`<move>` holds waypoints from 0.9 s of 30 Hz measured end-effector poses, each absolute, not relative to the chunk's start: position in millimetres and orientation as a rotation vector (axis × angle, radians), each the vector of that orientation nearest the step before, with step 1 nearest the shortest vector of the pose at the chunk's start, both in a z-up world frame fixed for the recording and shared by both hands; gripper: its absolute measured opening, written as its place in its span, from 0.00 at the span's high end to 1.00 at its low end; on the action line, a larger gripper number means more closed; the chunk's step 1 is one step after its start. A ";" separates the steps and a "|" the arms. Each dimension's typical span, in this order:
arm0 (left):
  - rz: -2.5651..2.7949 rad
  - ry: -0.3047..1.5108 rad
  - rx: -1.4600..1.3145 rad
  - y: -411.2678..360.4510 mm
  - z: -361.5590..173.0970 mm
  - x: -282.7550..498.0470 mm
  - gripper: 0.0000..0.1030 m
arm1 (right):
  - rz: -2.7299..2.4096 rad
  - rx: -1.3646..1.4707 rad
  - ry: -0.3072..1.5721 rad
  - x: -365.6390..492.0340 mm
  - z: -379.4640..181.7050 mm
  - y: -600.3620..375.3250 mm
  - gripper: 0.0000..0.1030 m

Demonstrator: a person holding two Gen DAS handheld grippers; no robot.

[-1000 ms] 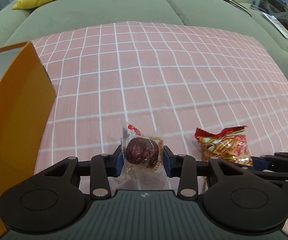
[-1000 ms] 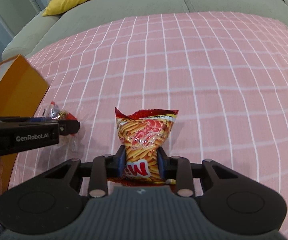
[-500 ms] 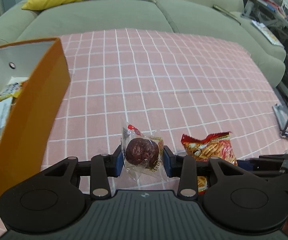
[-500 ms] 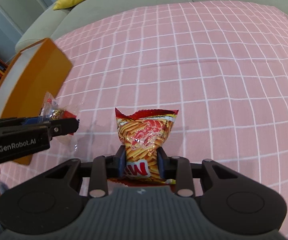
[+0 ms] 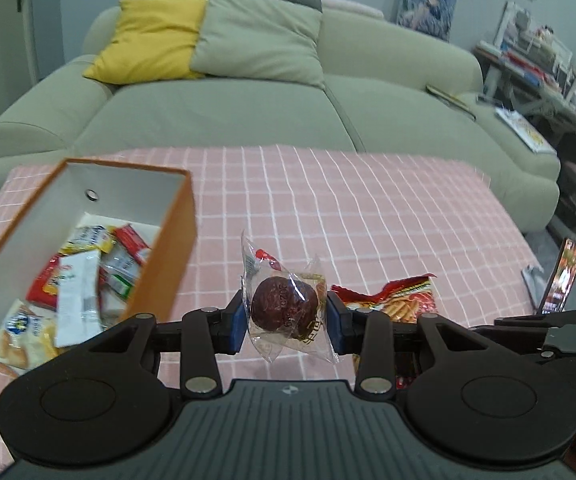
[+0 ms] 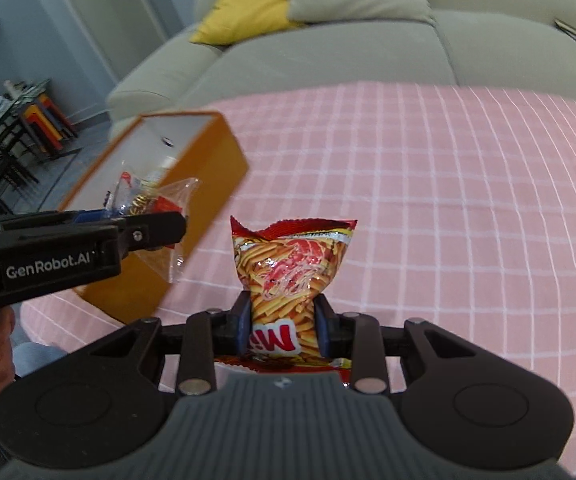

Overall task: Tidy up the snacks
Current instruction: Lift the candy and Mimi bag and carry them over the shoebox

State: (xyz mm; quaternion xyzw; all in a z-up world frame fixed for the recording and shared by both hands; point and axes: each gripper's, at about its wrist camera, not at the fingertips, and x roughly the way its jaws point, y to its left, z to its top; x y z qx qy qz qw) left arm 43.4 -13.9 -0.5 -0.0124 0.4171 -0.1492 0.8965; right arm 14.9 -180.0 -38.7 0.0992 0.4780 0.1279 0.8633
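Observation:
My left gripper (image 5: 286,322) is shut on a clear-wrapped brown round pastry (image 5: 284,308) and holds it above the pink checked tablecloth (image 5: 368,208). My right gripper (image 6: 282,330) is shut on a red and yellow bag of snack sticks (image 6: 288,272), also lifted. The bag shows to the right in the left wrist view (image 5: 400,300). An orange box (image 5: 176,248) with white inside stands at the left and holds several snack packets (image 5: 76,280). In the right wrist view the left gripper (image 6: 160,232) with its pastry hangs beside the box (image 6: 208,184).
A green sofa (image 5: 216,108) with a yellow cushion (image 5: 152,40) and a grey-green cushion (image 5: 260,36) lies behind the table. A cluttered desk (image 5: 544,80) stands at the far right. A phone on a stand (image 5: 562,276) is past the table's right edge.
Both grippers have risen with their snacks and tilted up. The orange box's inside and the sofa back have come into view. The left gripper sits closer to the box.

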 end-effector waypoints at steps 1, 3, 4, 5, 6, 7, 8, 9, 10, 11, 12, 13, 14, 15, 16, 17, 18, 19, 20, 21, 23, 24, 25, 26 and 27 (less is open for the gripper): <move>-0.301 0.854 -0.034 -7.8 3.3 43.7 0.57 | 0.285 0.206 0.994 17.4 -34.2 -173.4 0.72; -0.274 0.838 -0.047 7.1 9.8 45.6 0.57 | 0.316 0.195 0.980 21.9 -25.9 -160.9 0.72; -0.262 0.832 -0.057 14.5 12.0 47.6 0.57 | 0.333 0.190 0.972 24.9 -21.7 -154.2 0.72; -0.251 0.828 -0.066 22.2 14.3 49.3 0.57 | 0.352 0.185 0.964 28.7 -17.5 -147.4 0.72; -0.235 0.821 -0.074 31.0 16.9 50.8 0.57 | 0.370 0.181 0.957 31.6 -13.4 -141.5 0.72; -0.217 0.814 -0.080 39.4 19.7 52.4 0.57 | 0.389 0.175 0.950 35.6 -9.5 -134.1 0.72; -0.201 0.808 -0.086 47.2 22.2 54.5 0.57 | 0.408 0.169 0.944 40.7 -5.8 -126.7 0.72; -0.188 0.805 -0.099 56.2 24.0 56.5 0.57 | 0.425 0.164 0.938 46.6 -2.2 -119.4 0.72; -0.175 0.803 -0.118 66.2 25.2 58.6 0.57 | 0.440 0.160 0.933 51.6 0.6 -112.3 0.72; -0.163 0.802 -0.140 75.8 26.6 61.5 0.57 | 0.455 0.154 0.928 58.7 2.3 -104.0 0.72; -0.153 0.802 -0.156 85.8 27.5 65.0 0.57 | 0.470 0.147 0.921 67.5 2.6 -94.3 0.72; -0.143 0.805 -0.161 94.6 28.1 68.8 0.57 | 0.482 0.140 0.917 74.2 4.3 -86.5 0.72; -0.134 0.804 -0.163 102.8 28.7 72.3 0.57 | 0.494 0.131 0.914 80.7 6.5 -78.6 0.72; -0.125 0.806 -0.163 110.7 29.2 76.4 0.57 | 0.507 0.124 0.912 83.5 9.8 -73.3 0.72; -0.119 0.811 -0.164 118.3 29.2 80.3 0.57 | 0.522 0.118 0.914 88.6 11.0 -66.2 0.72; -0.112 0.817 -0.169 126.5 29.1 85.5 0.57 | 0.538 0.112 0.921 94.6 10.8 -58.3 0.72; -0.107 0.823 -0.172 132.8 28.7 89.3 0.57 | 0.553 0.104 0.927 100.9 10.3 -50.3 0.72; -0.104 0.833 -0.171 139.6 27.8 93.3 0.57 | 0.567 0.095 0.933 107.7 9.3 -41.6 0.72; -0.100 0.846 -0.168 145.5 26.6 98.4 0.57 | 0.584 0.083 0.941 114.4 7.5 -32.2 0.72; -0.096 0.861 -0.163 150.7 24.9 103.7 0.57 | 0.596 0.073 0.950 121.8 4.7 -24.3 0.72; -0.097 0.898 -0.141 158.4 20.3 114.2 0.57 | 0.622 0.047 0.973 136.8 -3.9 -6.3 0.72; -0.100 0.924 -0.127 161.6 16.7 119.4 0.57 | 0.635 0.027 0.985 142.6 -7.7 2.6 0.72; -0.101 0.942 -0.116 164.5 13.5 123.5 0.57 | 0.646 0.007 0.999 146.2 -11.2 10.5 0.72; -0.106 0.963 -0.103 166.8 9.6 127.3 0.57 | 0.658 -0.010 1.015 149.3 -14.8 17.1 0.72; -0.106 0.991 -0.091 169.2 4.9 131.2 0.57 | 0.670 -0.025 1.039 154.3 -19.9 23.6 0.72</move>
